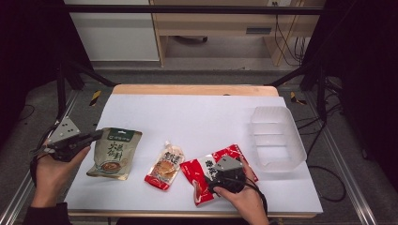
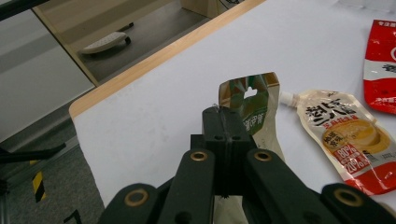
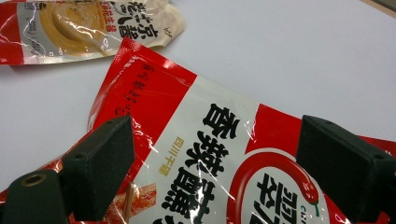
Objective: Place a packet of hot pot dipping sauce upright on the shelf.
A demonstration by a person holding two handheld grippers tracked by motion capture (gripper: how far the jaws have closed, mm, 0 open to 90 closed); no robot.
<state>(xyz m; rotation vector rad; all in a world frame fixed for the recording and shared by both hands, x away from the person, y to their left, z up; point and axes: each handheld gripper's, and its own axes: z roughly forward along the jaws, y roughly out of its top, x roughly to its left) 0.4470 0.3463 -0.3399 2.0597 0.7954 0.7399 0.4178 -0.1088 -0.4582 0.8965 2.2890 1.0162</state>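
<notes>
jaws: black, brass-ringed screws
plates: grey, three-cornered, holed
cables: black
sleeve: dark

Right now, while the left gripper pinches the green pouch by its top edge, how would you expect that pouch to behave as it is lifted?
The green pouch looks like thin flexible film, so it will probably hang and sag rather than stay flat. The left gripper holds only its top corner near the hang hole, so it may swing or twist. Its glossy surface could slip, though the fingers look firmly shut on it.

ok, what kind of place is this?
Probably a lab recording bench: a white table inside a dark metal frame, cables on the floor, and snack packets beside a clear plastic tub.
</notes>
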